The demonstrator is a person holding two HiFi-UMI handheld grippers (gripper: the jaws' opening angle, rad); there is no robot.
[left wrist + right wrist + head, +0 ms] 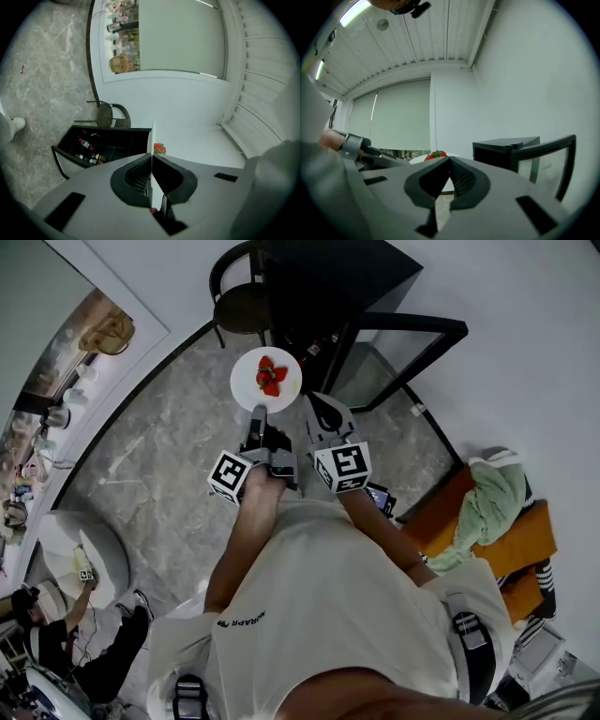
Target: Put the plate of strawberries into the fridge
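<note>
A white plate (246, 381) with red strawberries (271, 377) is held in the air in front of the black fridge (323, 282). The fridge's glass door (398, 352) stands open. My left gripper (258, 414) is shut on the plate's near rim. In the left gripper view the plate (151, 136) runs edge-on between the jaws of the left gripper (151, 157), with strawberries (160, 149) just past them. My right gripper (315, 403) hovers beside the plate's right side, shut and empty. In the right gripper view its jaws (449, 161) meet, and the strawberries (435, 155) show beyond.
A dark round chair (240, 304) stands left of the fridge. Bottles (86, 145) lie inside the fridge (108, 143). An orange seat with a green cloth (489, 505) is at the right. A seated person (66, 638) and a white round table (89, 554) are at the lower left.
</note>
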